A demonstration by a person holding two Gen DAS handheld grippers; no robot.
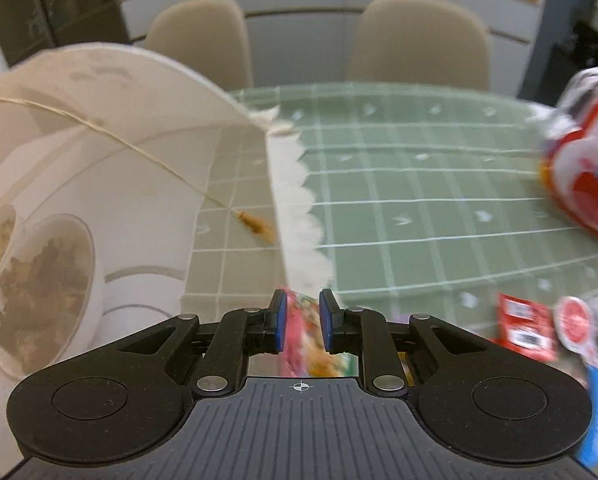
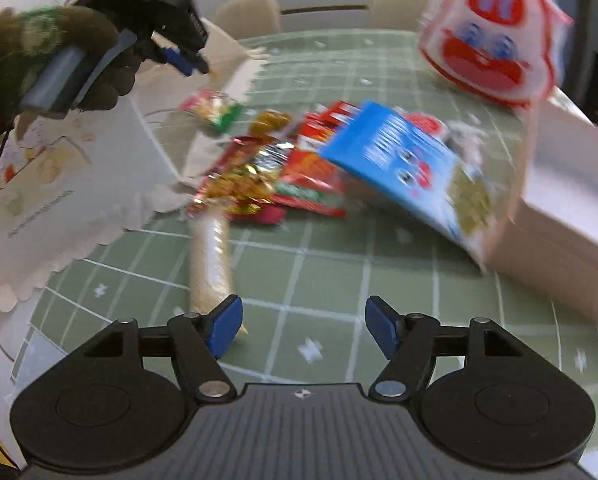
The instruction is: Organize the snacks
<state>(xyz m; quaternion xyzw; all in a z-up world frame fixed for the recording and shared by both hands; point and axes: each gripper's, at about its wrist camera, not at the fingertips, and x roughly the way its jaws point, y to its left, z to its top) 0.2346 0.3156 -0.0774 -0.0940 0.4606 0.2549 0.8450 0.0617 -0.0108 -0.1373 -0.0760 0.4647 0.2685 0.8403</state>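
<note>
My left gripper has its blue pads only a narrow gap apart, and a pink and green snack packet shows through that gap. In the right wrist view this gripper, held by a gloved hand, is clear of that packet, which is below its tips. My right gripper stands wide open over the green checked tablecloth with nothing between its fingers. A long clear pack of beige snacks lies by its left finger. Beyond it is a pile of red and gold packets.
A blurred blue bag leans on a white box at the right, with a red-and-white face bag above it. A white lace-edged cover over bowls fills the left. Two beige chairs stand behind the table.
</note>
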